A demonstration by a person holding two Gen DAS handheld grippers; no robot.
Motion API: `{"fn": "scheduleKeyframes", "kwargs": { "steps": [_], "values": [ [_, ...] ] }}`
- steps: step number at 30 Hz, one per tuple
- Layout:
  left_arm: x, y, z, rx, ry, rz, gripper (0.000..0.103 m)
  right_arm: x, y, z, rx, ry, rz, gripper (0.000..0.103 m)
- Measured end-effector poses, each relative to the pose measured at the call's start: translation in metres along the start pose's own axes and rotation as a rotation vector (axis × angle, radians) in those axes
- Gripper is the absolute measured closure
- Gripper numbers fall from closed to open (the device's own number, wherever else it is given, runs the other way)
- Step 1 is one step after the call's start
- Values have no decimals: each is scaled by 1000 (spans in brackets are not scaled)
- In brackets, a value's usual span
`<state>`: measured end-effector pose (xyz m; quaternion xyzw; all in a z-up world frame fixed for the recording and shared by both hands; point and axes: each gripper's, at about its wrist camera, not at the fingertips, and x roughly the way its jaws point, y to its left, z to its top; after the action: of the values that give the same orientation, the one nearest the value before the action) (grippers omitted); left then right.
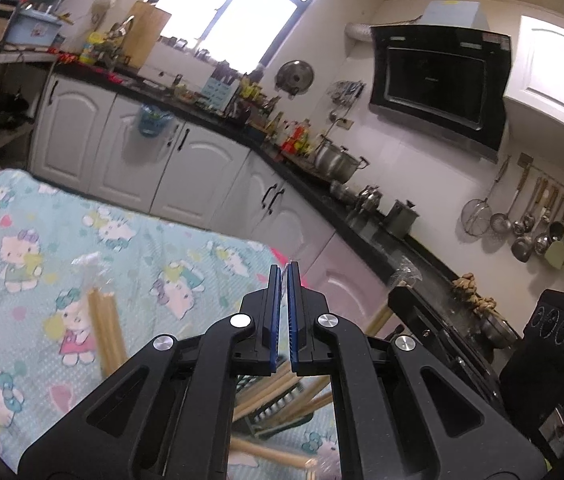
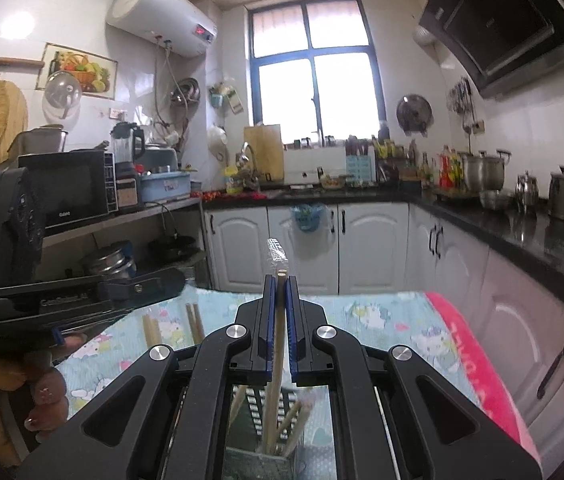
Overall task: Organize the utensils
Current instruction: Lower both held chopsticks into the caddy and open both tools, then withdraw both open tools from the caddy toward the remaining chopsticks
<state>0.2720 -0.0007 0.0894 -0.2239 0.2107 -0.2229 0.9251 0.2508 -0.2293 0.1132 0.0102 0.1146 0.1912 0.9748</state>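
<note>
The right claw (image 2: 280,280) pinches an upright chopstick (image 2: 278,344) directly above the perforated holder (image 2: 260,456), apparently aligned with its opening. The left claw (image 1: 283,270), pressed together empty, sits just beside the holder.

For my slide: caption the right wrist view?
Right gripper holds a chopstick above the utensil holder.

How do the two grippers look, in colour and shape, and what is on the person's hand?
Both grippers, left and right, are black, with angular linkage arms, triangular cut-outs and round silver pivot bolts. Each has two flat, narrow fingers lined with blue pads. From the side, the left gripper's body carries pale lettering, too blurred to read. The hand around its handle has dark polished nails; no sleeve shows.
</note>
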Motion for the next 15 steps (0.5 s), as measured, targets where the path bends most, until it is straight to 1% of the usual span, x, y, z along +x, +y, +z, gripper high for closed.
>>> {"fn": "scheduleKeyframes", "kwargs": {
  "steps": [2,3,4,6,8,9,10,11,13,14,15],
  "values": [
    [-3,3,-3,-8,7,14,97,1,-4,-3,30,24,-2,85],
    [-5,5,-5,-7,11,25,89,0,-6,-5,44,31,1,80],
    [-7,6,-6,-10,13,29,84,-1,-7,-6,59,36,3,80],
    [-13,7,-8,-9,11,32,81,-2,-9,-7,71,51,9,79],
    [-21,7,-8,3,2,54,70,-5,-8,-7,74,60,2,74],
    [-25,6,-8,4,-3,57,63,-6,-9,-9,78,63,2,69],
    [-29,6,-8,4,-6,61,58,-9,-9,-9,85,64,4,66],
    [-34,6,-9,6,-9,66,56,-11,-9,-10,89,66,7,66],
    [-41,5,-9,9,-18,82,41,-15,-9,-10,90,72,7,63],
    [-45,5,-9,8,-19,88,37,-17,-9,-10,91,75,6,61],
    [-49,5,-10,8,-22,95,30,-19,-9,-11,92,80,5,58]
  ]
}}
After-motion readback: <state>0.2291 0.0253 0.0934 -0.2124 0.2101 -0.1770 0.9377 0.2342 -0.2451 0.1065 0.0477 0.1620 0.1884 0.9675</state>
